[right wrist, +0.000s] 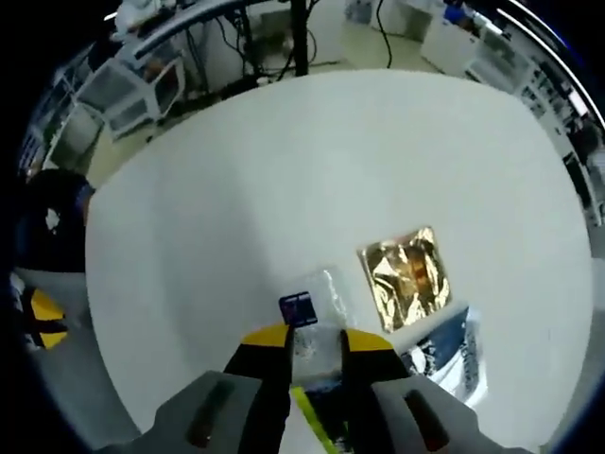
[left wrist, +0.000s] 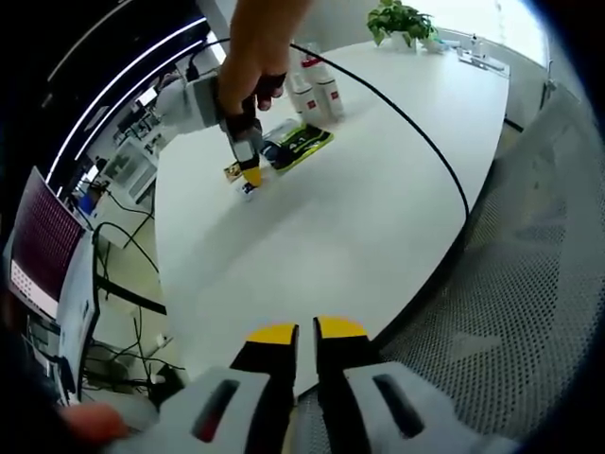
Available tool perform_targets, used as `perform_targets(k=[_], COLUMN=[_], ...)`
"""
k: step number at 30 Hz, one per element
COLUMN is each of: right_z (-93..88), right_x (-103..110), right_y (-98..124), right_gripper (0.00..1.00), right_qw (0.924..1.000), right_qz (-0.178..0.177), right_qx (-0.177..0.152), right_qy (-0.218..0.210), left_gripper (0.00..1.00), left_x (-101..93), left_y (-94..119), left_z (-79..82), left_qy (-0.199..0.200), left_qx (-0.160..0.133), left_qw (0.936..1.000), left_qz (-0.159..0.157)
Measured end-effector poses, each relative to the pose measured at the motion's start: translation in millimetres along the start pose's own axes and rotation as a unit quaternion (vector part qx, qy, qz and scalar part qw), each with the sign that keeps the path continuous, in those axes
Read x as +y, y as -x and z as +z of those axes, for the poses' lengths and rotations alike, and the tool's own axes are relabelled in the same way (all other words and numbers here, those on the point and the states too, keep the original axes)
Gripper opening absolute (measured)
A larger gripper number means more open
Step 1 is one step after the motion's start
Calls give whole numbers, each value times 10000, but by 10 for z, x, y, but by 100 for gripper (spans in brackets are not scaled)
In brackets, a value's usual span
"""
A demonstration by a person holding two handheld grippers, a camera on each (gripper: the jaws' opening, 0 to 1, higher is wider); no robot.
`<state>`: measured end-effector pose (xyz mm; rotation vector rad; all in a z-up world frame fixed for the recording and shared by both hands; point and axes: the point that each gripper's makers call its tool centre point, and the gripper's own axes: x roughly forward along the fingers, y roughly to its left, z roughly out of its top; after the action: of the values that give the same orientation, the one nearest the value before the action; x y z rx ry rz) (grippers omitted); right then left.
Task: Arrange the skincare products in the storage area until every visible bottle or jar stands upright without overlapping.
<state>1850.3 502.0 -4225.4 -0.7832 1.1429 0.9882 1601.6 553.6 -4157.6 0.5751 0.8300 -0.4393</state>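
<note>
1. Worktop [left wrist: 312,236], white and oval, lay ahead of the left gripper [left wrist: 305,331], whose jaws stood nearly clenched on nothing.
2. Far ahead of it, the right gripper [left wrist: 250,180] pointed down at flat packets, with white bottles [left wrist: 317,90] upright just beyond.
3. In the right gripper view, the right gripper [right wrist: 317,338] grasped a clear sachet [right wrist: 317,317] with a dark blue label between its jaws.
4. A gold foil packet [right wrist: 406,274] lay just right of and beyond the tips; a blue-and-white packet [right wrist: 454,355] lay nearer, to the right.
</note>
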Motion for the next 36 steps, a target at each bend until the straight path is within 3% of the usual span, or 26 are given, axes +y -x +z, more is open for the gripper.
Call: perform_targets(k=[7, 13, 18, 20, 26, 30, 33, 36], right_z=[69, 193, 222, 172, 40, -81, -252, -462], right_x=[29, 73, 109, 238, 447, 574, 695, 974], right_y=[113, 284, 519, 713, 1193, 1524, 1757, 1947], right_gripper=[19, 18, 18, 18, 19, 19, 22, 25], right_qw=[9995, 9967, 9917, 9883, 9726, 9543, 9424, 9334], right_qz=[-51, -32, -38, -48, -113, -168, -349, -410], right_qx=[-298, -773, -1258, -1485, -2233, -2856, -3219, -3453], right_qy=[-50, -247, -250, -328, -634, -860, -836, -883], left_gripper=[2, 2, 3, 4, 5, 7, 9, 11], left_x=[4, 5, 5, -3, -7, 27, 41, 29], left_y=[1, 4, 9, 14, 31, 62, 82, 83], left_z=[6, 13, 33, 50, 96, 146, 174, 189], left_qy=[3, 3, 31, 31, 32, 12, 74, 99], left_qx=[-15, -32, -88, -130, -251, -393, -482, -516], left_qw=[10000, 10000, 10000, 9999, 9997, 9992, 9987, 9986], left_qz=[7, 11, 2, -12, -7, 101, 111, 77])
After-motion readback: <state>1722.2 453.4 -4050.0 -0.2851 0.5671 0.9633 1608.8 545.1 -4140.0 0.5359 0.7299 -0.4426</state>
